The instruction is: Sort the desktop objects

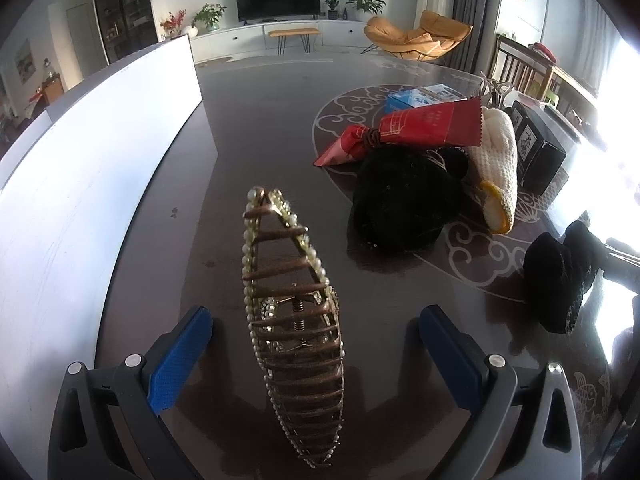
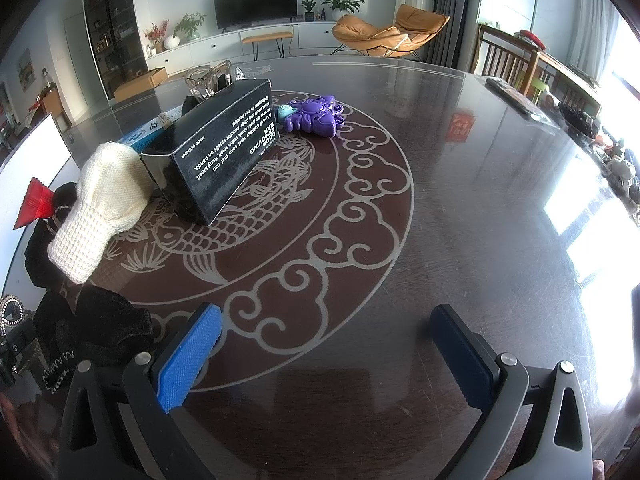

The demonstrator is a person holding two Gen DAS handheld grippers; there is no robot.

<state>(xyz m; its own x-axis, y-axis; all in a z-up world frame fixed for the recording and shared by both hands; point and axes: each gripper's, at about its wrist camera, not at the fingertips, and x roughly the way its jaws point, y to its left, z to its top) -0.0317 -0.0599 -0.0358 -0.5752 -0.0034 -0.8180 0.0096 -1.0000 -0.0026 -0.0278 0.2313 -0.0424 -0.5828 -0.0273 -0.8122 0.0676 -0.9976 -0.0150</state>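
A gold hair claw clip [image 1: 294,320] edged with pearls lies on the dark table between the fingers of my left gripper [image 1: 316,354]. That gripper is open, and neither blue pad [image 1: 180,356] touches the clip. My right gripper [image 2: 326,356] is open too, over bare table with nothing between its fingers. In front of it to the left stand a black box [image 2: 216,152] and a cream knitted glove [image 2: 100,204]. A purple toy [image 2: 316,114] lies further back. A black fuzzy glove [image 2: 92,328] lies just left of the right gripper's left finger.
A white board [image 1: 80,184] stands along the table's left side. A pile right of the clip holds a red packet [image 1: 420,128], a black fuzzy item [image 1: 404,204], the cream glove [image 1: 496,168] and a blue box [image 1: 416,98]. A clear hair claw [image 2: 208,76] sits behind the black box.
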